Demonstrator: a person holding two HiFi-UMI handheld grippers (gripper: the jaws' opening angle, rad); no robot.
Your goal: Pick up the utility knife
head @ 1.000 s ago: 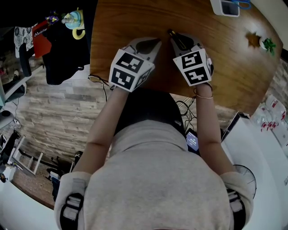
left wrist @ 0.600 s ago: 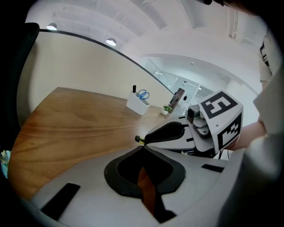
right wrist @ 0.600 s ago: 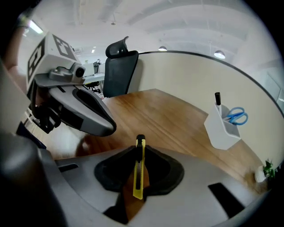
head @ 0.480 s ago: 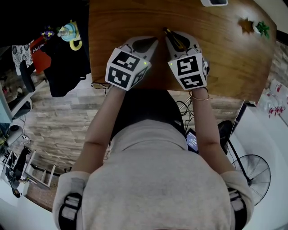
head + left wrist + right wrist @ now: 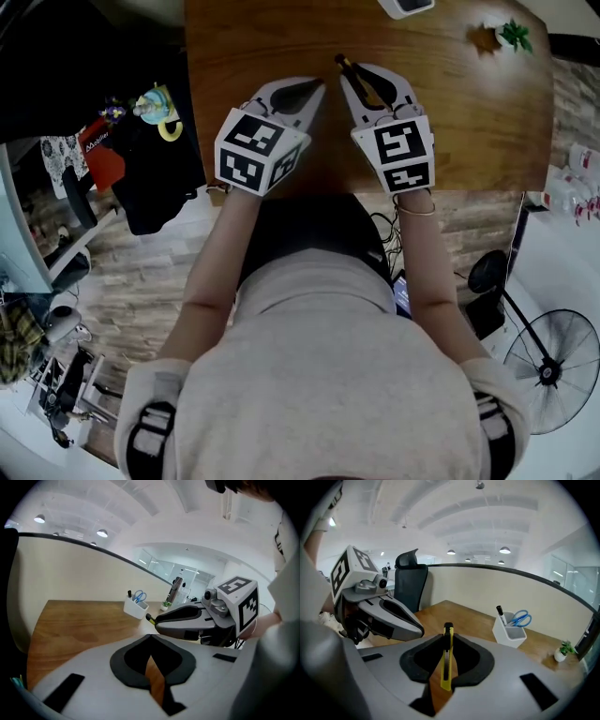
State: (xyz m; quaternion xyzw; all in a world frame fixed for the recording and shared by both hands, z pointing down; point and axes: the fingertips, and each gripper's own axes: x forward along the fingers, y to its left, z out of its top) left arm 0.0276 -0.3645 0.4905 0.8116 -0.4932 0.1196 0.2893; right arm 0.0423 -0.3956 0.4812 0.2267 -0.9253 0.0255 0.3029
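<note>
The utility knife [image 5: 446,660], yellow with a black tip, is clamped lengthwise between the jaws of my right gripper [image 5: 448,633], and its black end pokes past the fingertips. In the head view the right gripper [image 5: 362,79] hangs over the near part of the wooden table [image 5: 281,37], with the knife [image 5: 343,65] sticking out ahead. My left gripper [image 5: 317,87] is close beside it on the left, shut and empty. In the left gripper view its jaws [image 5: 151,637] meet at the tips, and the right gripper [image 5: 185,617] is just ahead to the right.
A white pen holder [image 5: 510,631] with blue scissors and a marker stands at the far side of the table, with a small potted plant [image 5: 564,650] to its right. A dark office chair [image 5: 410,582] is beyond the table's left end. A fan [image 5: 553,361] is on the floor.
Both grippers have risen above the table, the right one carrying the knife. They have kept their side-by-side spacing, and both wrists have rolled a little.
</note>
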